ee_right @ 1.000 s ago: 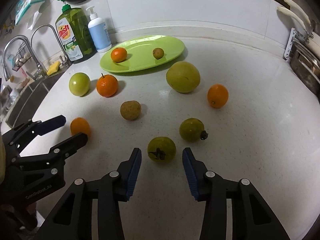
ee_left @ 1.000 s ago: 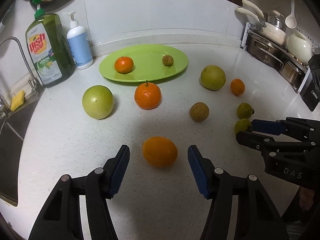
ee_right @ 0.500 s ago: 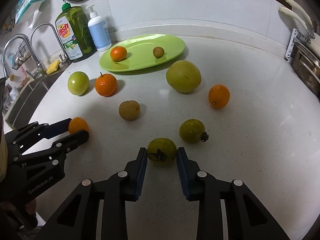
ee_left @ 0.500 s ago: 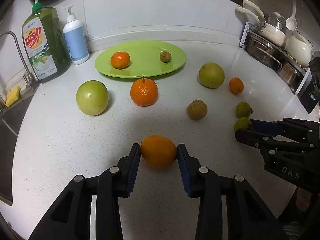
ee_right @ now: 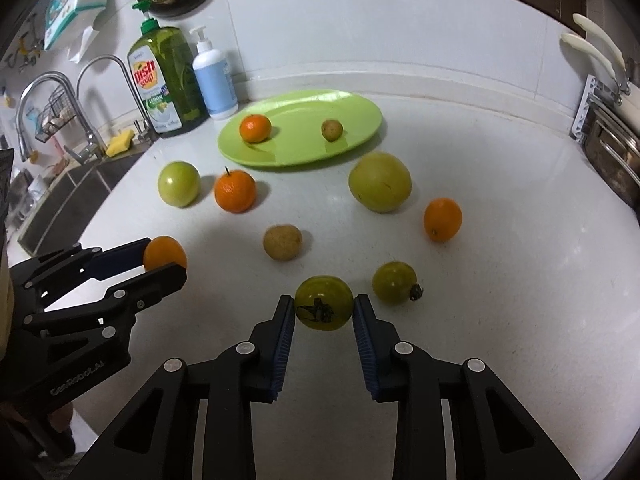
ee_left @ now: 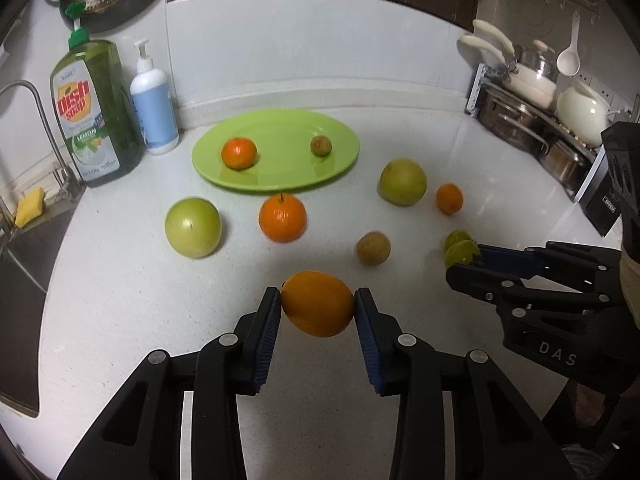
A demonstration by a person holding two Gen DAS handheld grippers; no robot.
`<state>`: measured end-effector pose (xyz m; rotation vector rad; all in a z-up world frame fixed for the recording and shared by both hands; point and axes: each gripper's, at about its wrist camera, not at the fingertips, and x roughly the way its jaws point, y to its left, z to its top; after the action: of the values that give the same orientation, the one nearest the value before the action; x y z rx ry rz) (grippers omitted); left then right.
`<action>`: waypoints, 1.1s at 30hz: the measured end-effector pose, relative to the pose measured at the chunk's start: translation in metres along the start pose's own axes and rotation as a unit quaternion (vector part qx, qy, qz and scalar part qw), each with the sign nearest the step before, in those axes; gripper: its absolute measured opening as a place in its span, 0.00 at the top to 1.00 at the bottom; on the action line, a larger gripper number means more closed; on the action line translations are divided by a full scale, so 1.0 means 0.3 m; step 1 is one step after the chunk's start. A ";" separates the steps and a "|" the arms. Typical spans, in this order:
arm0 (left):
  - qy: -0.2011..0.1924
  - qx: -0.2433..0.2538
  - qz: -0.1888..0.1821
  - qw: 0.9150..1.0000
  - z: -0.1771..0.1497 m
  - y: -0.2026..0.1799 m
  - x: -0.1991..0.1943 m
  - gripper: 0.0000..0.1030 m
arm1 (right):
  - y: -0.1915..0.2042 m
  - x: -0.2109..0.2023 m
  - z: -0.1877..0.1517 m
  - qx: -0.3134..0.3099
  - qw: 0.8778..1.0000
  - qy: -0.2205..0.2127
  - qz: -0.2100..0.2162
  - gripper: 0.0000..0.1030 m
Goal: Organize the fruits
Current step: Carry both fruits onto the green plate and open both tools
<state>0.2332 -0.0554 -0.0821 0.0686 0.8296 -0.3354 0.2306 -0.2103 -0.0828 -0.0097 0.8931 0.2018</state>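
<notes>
Fruits lay scattered over the white table (ee_left: 120, 320); only two sat on the green plate (ee_left: 280, 168), a small orange (ee_left: 239, 153) and a little brown fruit (ee_left: 321, 145).

Left wrist view: left gripper (ee_left: 317, 312), jaws just closed, clamped an orange fruit (ee_left: 317, 303).

Right wrist view: right gripper (ee_right: 324, 312), jaws just closed, pinched a green tomato (ee_right: 324, 303). Seven more fruits remained loose on the table. Sorting looked barely started; both held pieces had yet to reach the plate.
</notes>
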 end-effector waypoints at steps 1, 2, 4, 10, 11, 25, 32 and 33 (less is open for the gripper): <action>-0.003 0.000 0.000 1.000 0.006 0.001 -0.011 0.64 | 0.004 -0.008 0.006 0.000 1.000 -0.004 0.002 0.70; -0.007 0.000 0.001 1.000 0.015 0.004 -0.021 0.64 | 0.007 -0.015 0.013 -0.001 1.000 -0.007 0.004 0.70; -0.012 0.002 0.001 1.000 0.034 0.011 -0.036 0.64 | 0.017 -0.030 0.030 -0.002 1.000 -0.015 0.009 0.70; -0.026 0.008 0.005 1.000 0.085 0.028 -0.054 0.64 | 0.045 -0.069 0.094 -0.011 0.999 -0.045 0.018 0.70; -0.028 0.007 0.004 1.000 0.095 0.033 -0.056 0.64 | 0.049 -0.072 0.107 -0.013 0.999 -0.049 0.018 0.70; -0.049 0.016 0.012 0.999 0.250 0.091 -0.038 0.64 | 0.080 -0.034 0.305 -0.023 0.997 -0.074 0.025 0.70; -0.045 0.019 0.014 0.999 0.331 0.142 0.008 0.64 | 0.101 0.018 0.417 -0.033 0.996 -0.071 0.031 0.70; -0.045 0.019 0.014 0.999 0.342 0.149 0.013 0.64 | 0.104 0.027 0.431 -0.033 0.996 -0.070 0.033 0.70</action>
<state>0.3230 -0.0338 -0.0187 0.1003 0.7323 -0.3257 0.3297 -0.1665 -0.0054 -0.0274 0.7477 0.2896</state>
